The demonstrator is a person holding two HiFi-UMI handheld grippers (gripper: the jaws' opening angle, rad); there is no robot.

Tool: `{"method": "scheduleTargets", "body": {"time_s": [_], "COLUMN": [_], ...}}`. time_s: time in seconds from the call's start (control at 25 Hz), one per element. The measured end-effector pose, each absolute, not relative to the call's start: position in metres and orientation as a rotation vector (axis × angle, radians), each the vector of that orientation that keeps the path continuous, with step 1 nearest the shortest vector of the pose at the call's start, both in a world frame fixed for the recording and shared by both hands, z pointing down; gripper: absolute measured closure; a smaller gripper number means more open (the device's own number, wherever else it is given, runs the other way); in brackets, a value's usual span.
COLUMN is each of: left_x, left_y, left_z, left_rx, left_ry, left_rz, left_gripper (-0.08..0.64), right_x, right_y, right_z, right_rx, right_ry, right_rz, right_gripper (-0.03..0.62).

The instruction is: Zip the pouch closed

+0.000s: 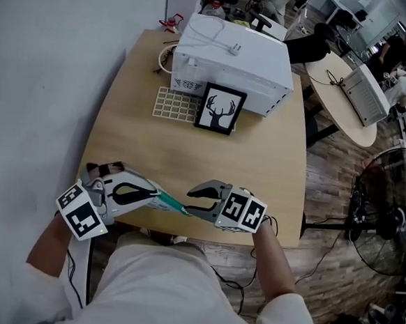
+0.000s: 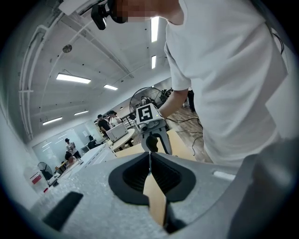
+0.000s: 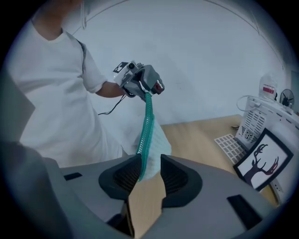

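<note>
A small pale pouch with a teal zipper edge point(image 1: 169, 203) hangs stretched between both grippers, above the near edge of the wooden table point(image 1: 258, 169). My left gripper point(image 1: 156, 194) is shut on the pouch's left end; in the left gripper view its jaws point(image 2: 149, 161) meet on a thin edge. My right gripper point(image 1: 191, 200) has its jaws apart, with the zipper's right end between them. In the right gripper view the teal zipper point(image 3: 148, 123) runs from the left gripper point(image 3: 144, 92) down into the gap of the right gripper point(image 3: 150, 166), lying against the left pad.
At the table's far side stand a white box-shaped appliance point(image 1: 232, 59), a framed deer picture point(image 1: 220, 109) leaning on it, and a white grid tray point(image 1: 176, 105). A floor fan point(image 1: 389, 200) and a round table point(image 1: 348, 99) stand to the right.
</note>
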State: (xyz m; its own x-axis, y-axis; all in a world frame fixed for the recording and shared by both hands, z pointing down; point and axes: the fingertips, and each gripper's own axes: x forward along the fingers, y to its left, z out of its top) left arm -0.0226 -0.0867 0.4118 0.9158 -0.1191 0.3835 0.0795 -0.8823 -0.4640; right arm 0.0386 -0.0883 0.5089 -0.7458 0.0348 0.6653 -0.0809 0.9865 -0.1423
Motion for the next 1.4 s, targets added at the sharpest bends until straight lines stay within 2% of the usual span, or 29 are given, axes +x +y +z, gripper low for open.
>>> {"method": "scheduleTargets", "body": {"time_s": [0.28,0.48,0.68,1.4], "left_x": [-0.013,-0.006,-0.004,0.007], "left_y": [-0.091,-0.096,-0.098,-0.097], "left_z": [0.403,0.401,0.403,0.406], "left_rx": [-2.597,-2.591,-2.588,-2.617], "left_ry": [0.072,0.078,0.070,0.080], "left_rz": [-0.518,-0.510,-0.518,-0.507], "left_gripper": [0.535,0.535,0.535,0.535], "right_x": [0.047,0.038,0.050,0.077], "right_y": [-0.093,-0.089,-0.091,-0.089], "right_z": [0.483,0.495,0.497,0.498], "right_rx": [0.202,0.253,0.332,0.349], "right_ry": [-2.492,-2.432,-2.441,-2.421], "right_rz": [0.254,0.170,0.153,0.170], "right_gripper": [0.454,0.446,0.515,0.508]}}
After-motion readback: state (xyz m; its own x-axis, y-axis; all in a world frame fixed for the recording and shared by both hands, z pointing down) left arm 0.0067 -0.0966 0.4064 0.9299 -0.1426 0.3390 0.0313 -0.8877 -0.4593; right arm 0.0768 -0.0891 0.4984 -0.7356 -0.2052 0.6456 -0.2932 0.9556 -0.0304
